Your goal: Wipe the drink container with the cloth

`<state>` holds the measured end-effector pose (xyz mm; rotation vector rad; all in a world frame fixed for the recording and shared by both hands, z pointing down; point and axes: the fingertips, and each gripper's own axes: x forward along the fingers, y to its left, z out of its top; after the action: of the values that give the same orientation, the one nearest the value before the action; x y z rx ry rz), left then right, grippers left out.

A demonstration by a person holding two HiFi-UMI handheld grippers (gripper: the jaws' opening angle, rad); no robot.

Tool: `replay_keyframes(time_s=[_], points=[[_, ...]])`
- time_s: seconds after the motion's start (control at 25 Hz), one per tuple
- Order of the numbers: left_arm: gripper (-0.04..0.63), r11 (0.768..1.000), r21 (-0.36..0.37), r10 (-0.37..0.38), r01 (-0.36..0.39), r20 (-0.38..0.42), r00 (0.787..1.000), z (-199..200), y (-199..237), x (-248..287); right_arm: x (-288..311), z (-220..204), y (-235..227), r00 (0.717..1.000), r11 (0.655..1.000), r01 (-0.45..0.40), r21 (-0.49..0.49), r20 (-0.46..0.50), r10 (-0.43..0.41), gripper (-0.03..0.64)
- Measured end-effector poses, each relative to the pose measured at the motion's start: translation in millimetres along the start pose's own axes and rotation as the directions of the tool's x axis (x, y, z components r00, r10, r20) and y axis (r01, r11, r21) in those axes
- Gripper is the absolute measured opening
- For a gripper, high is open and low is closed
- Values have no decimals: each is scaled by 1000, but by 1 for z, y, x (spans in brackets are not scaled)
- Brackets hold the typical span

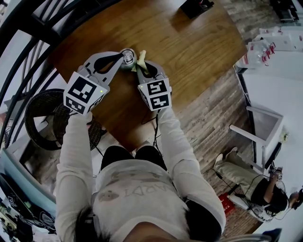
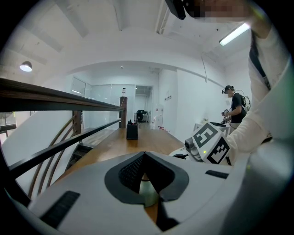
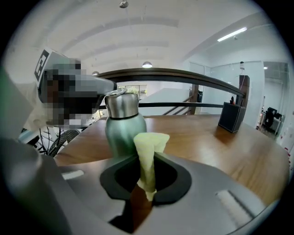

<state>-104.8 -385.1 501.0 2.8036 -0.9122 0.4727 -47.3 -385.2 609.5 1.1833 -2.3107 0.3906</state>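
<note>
A green metal drink bottle (image 1: 128, 58) with a silver neck stands on the wooden table (image 1: 199, 42). My left gripper (image 1: 122, 58) reaches in from the left, its jaws shut around the bottle's top. In the left gripper view only a pale bit of the bottle (image 2: 148, 193) shows between the pads. My right gripper (image 1: 143, 67) is shut on a bunched yellow-green cloth (image 1: 141, 57) just right of the bottle. In the right gripper view the cloth (image 3: 149, 153) sticks up in front of the bottle (image 3: 120, 126), close to its body; I cannot tell whether they touch.
A black box (image 1: 196, 7) stands at the table's far end. A dark curved railing (image 1: 28, 42) runs along the left. A round wire stool (image 1: 45, 118) sits below it. To the right are a white table (image 1: 279, 80) and a seated person (image 1: 251, 184).
</note>
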Motion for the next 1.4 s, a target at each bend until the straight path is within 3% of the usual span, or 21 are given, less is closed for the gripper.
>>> replay_keyframes(time_s=[0.28, 0.76, 1.12, 1.4], points=[[2, 1000, -3, 0, 0, 6, 1000, 0, -2, 0, -5, -13, 21, 999, 999, -49, 21, -24, 49, 57], [2, 1000, -12, 0, 0, 12, 1000, -1, 0, -1, 8, -4, 92, 984, 982, -177, -60, -47, 174, 58], [2, 1000, -16, 4, -4, 11, 1000, 0, -1, 2, 18, 2, 104, 980, 977, -198, -76, -45, 195, 58], [2, 1000, -14, 5, -5, 3, 1000, -1, -1, 0, 4, -2, 87, 986, 985, -167, -44, -31, 166, 58]])
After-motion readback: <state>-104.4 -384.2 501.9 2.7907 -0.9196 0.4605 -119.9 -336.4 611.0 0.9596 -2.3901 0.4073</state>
